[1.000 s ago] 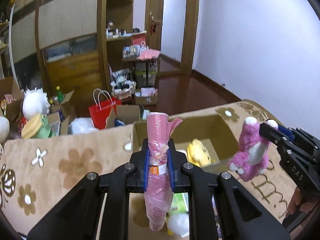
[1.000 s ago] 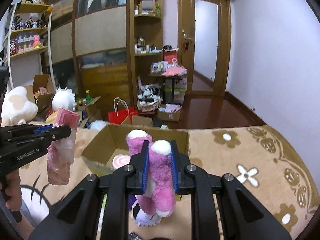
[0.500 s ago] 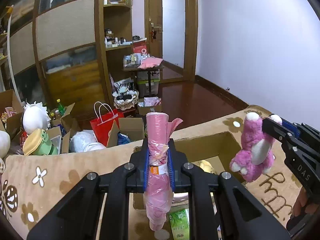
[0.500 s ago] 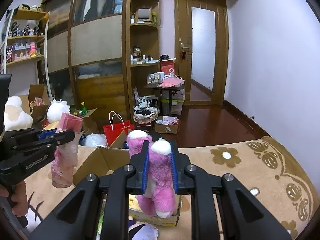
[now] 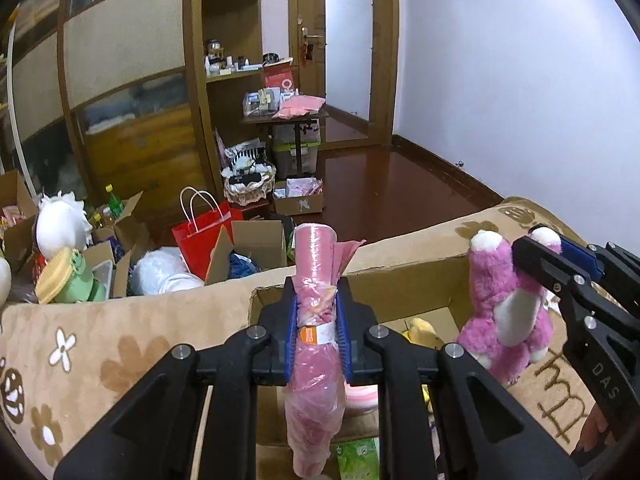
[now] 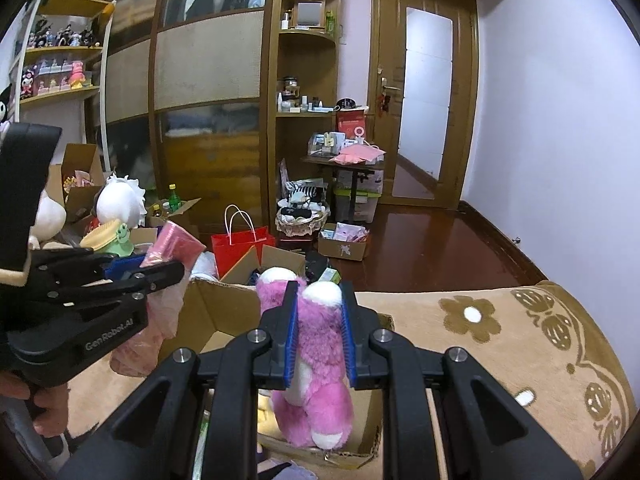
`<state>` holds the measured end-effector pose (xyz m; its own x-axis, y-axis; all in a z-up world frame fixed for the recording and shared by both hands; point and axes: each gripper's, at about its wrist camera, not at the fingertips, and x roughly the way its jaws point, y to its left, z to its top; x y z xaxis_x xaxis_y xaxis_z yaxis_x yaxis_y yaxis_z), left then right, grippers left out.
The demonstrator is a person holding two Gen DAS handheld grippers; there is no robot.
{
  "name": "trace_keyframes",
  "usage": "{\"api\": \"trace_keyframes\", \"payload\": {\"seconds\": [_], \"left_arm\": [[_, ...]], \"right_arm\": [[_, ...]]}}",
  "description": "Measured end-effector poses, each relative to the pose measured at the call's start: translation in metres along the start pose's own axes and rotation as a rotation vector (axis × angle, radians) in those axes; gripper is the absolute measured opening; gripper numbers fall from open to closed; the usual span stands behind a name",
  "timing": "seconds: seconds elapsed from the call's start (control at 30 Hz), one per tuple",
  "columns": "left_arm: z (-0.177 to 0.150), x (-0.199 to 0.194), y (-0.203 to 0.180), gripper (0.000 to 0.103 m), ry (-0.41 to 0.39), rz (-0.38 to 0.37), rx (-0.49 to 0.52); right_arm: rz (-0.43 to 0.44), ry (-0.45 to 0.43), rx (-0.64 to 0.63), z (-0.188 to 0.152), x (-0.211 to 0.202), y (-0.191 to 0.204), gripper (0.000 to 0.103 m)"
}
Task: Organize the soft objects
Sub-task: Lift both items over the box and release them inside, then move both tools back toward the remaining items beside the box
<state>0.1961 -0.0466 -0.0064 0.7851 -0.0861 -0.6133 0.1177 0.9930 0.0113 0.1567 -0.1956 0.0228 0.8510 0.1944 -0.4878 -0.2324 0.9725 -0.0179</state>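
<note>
Left gripper pinches an upright pink plastic roll, right gripper pinches a hanging pink plush toy, both held above the open cardboard box, which lies directly beneath.

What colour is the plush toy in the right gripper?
Pink with white ear tips and belly: plush toy in the right gripper, clearest in the left wrist view.

I'm in a lived-in home bedroom: wooden wardrobe, figurine shelves, flowered bedspread, boxes crowding the floor.
</note>
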Motion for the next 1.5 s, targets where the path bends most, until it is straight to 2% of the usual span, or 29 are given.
{"api": "trace_keyframes", "payload": {"seconds": [0.17,0.3,0.43,0.6,0.67,0.73,0.9,0.97,1.13,1.27,1.4,1.5], "left_arm": [[-0.001,0.015,0.007,0.019,0.037,-0.001,-0.017],[-0.003,0.027,0.013,0.019,0.100,-0.006,-0.041],[-0.006,0.034,0.012,0.020,0.134,-0.003,-0.018],[-0.009,0.038,0.008,0.036,0.162,0.003,-0.003],[-0.010,0.036,0.006,0.041,0.167,0.010,0.007],[-0.011,0.033,0.005,0.047,0.173,0.020,0.023],[-0.012,0.019,0.003,0.066,0.163,0.038,0.042],[-0.012,0.013,0.003,0.071,0.166,0.033,0.035],[-0.014,-0.010,0.002,0.081,0.159,0.037,0.053],[-0.017,-0.025,0.001,0.090,0.186,0.027,0.066],[-0.024,-0.041,0.001,0.096,0.197,0.030,0.086],[-0.034,-0.052,0.003,0.096,0.218,0.017,0.072]], "right_arm": [[0.016,-0.022,0.013,0.005,0.011,-0.001,0.020],[0.026,0.008,0.026,-0.001,0.024,-0.001,0.020],[0.034,0.045,0.061,-0.011,0.035,-0.003,0.020],[0.034,0.076,0.094,-0.017,0.039,-0.008,0.023],[0.047,0.085,0.115,-0.018,0.038,-0.011,0.033],[0.046,0.084,0.130,-0.018,0.035,-0.013,0.039],[0.049,0.093,0.129,-0.014,0.023,-0.012,0.041],[0.047,0.095,0.131,-0.013,0.017,-0.012,0.055],[0.057,0.100,0.136,-0.010,-0.005,-0.012,0.074],[0.032,0.080,0.143,-0.007,-0.027,-0.011,0.103],[0.042,0.070,0.169,-0.010,-0.046,-0.011,0.103],[0.048,0.092,0.167,-0.011,-0.053,-0.007,0.103]]}}
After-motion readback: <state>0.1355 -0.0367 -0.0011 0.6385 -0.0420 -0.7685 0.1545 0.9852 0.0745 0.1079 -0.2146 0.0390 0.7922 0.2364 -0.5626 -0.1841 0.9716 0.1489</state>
